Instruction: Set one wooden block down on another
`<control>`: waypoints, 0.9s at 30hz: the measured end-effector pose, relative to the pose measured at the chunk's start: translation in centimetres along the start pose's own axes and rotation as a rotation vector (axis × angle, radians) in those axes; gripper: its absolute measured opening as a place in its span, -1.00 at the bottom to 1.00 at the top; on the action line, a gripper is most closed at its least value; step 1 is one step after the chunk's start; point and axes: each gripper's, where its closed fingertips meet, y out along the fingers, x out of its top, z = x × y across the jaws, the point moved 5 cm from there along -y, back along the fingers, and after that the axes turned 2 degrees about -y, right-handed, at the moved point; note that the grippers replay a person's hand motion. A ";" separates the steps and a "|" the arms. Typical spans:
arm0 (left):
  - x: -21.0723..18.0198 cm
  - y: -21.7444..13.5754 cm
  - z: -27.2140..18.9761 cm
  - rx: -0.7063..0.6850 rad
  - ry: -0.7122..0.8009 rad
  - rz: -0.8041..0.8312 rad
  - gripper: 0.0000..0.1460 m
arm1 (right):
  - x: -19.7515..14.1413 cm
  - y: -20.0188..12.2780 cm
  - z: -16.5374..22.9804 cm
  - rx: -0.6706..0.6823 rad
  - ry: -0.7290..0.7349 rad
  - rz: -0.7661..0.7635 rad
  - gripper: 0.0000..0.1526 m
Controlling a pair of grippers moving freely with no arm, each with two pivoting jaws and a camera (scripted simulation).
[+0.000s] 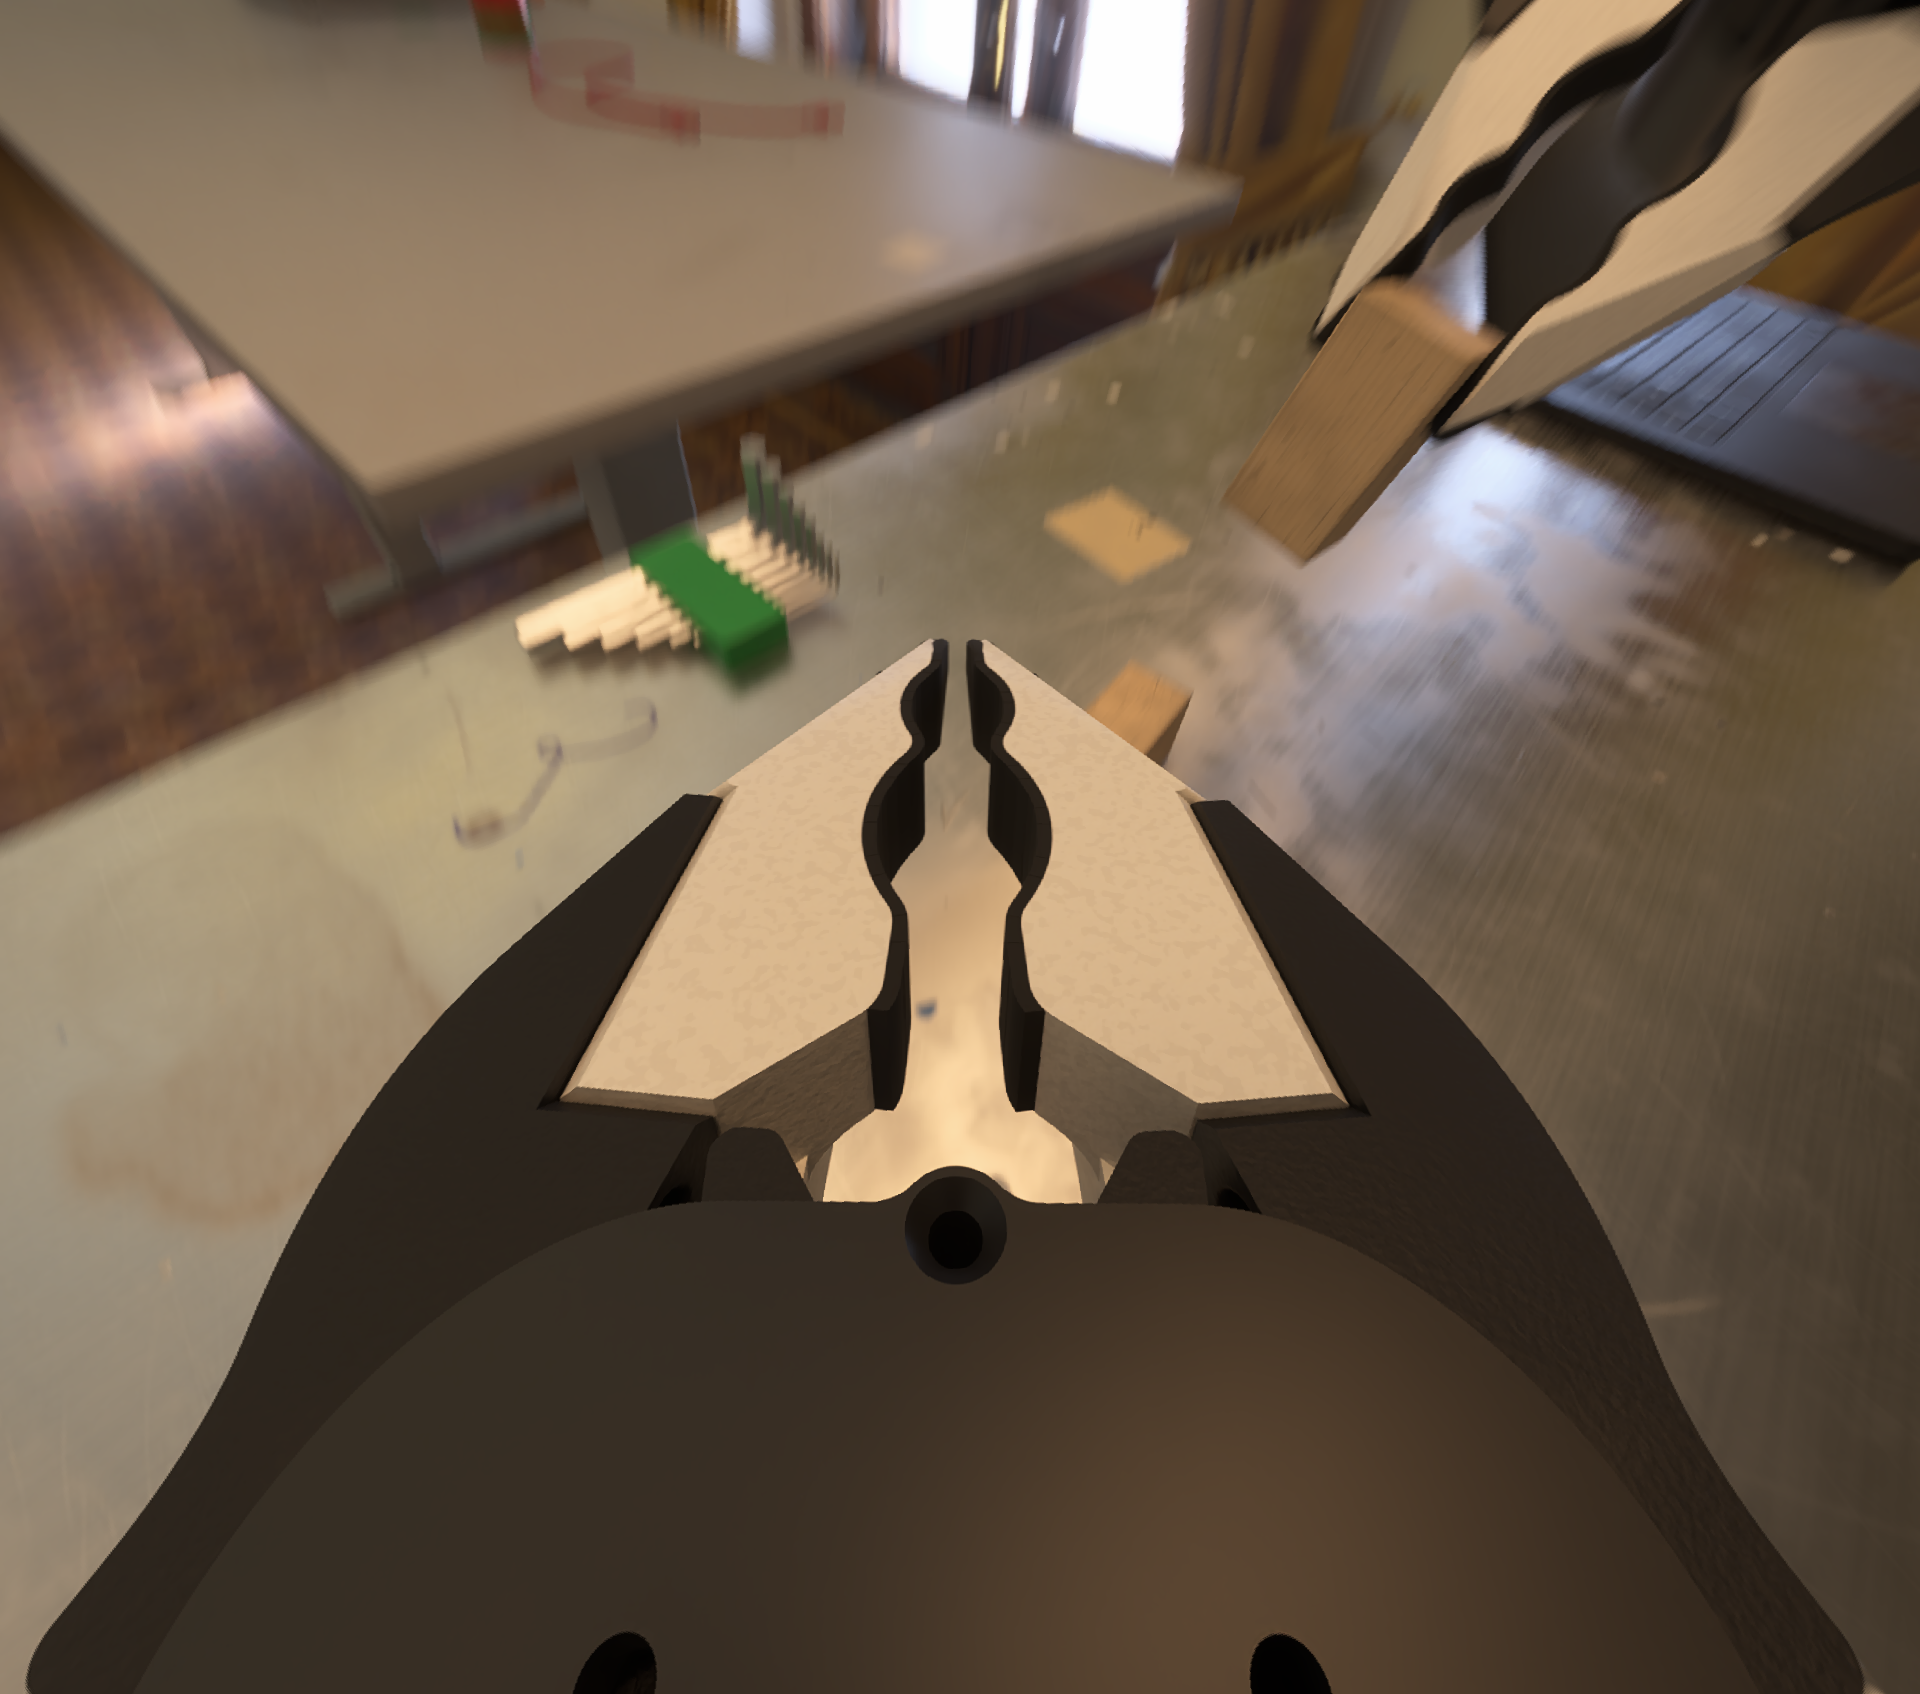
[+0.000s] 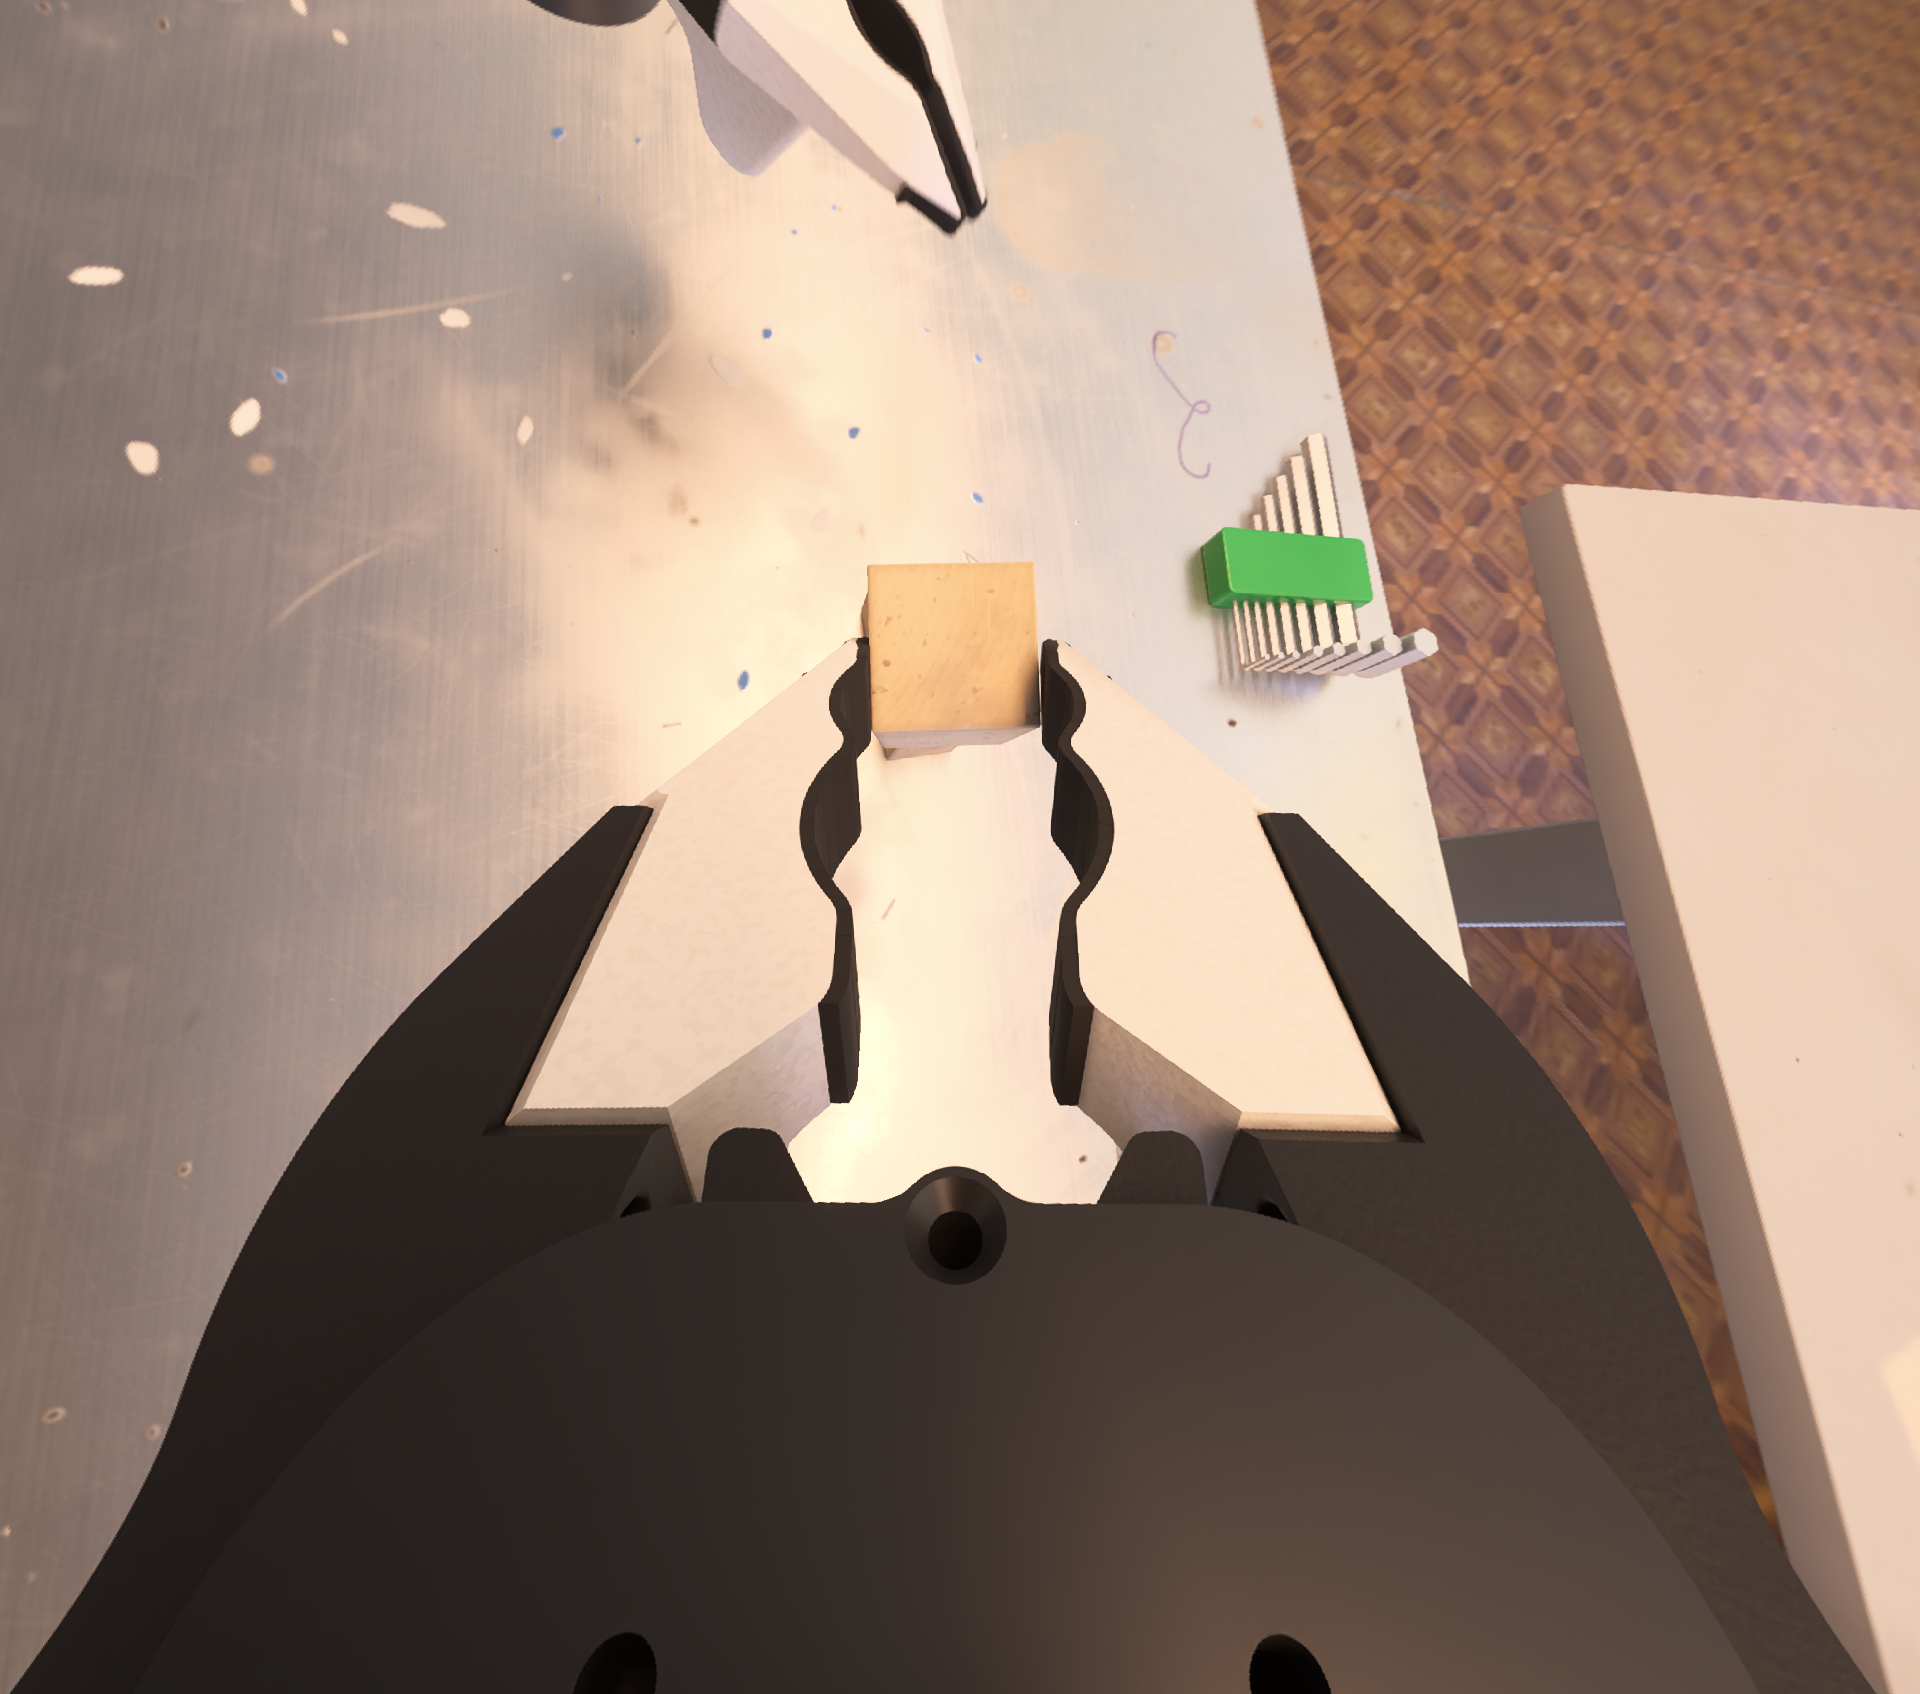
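My right gripper (image 2: 954,655) is shut on a light wooden block (image 2: 951,642), gripped at the fingertips and held in the air above the scratched metal table (image 2: 312,709). In the left wrist view this gripper (image 1: 1392,371) hangs at the upper right with the block (image 1: 1340,429) tilted below its tips. A second wooden block (image 1: 1143,709) lies on the table just right of my left gripper (image 1: 956,649), partly hidden by its finger. My left gripper is shut and empty; it also shows in the right wrist view (image 2: 940,210). I cannot make out the second block in the right wrist view.
A green holder of white hex keys (image 2: 1283,569) lies near the table's edge, also in the left wrist view (image 1: 717,595). A tan paper square (image 1: 1117,532) lies flat on the table. A second grey table (image 1: 520,242) stands beyond, over patterned floor (image 2: 1558,190).
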 end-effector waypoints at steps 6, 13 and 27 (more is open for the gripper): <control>-4.8 2.4 0.9 0.003 -0.085 0.331 -1.00 | -0.8 3.7 -0.9 0.087 -0.027 0.139 -0.58; -6.5 3.1 0.0 -0.024 -0.050 0.454 -0.62 | -1.2 5.6 -1.2 0.102 -0.036 0.184 -0.58; -7.6 3.9 -0.5 -0.032 -0.017 0.514 -0.61 | -1.5 5.9 -1.1 0.118 -0.043 0.225 -0.58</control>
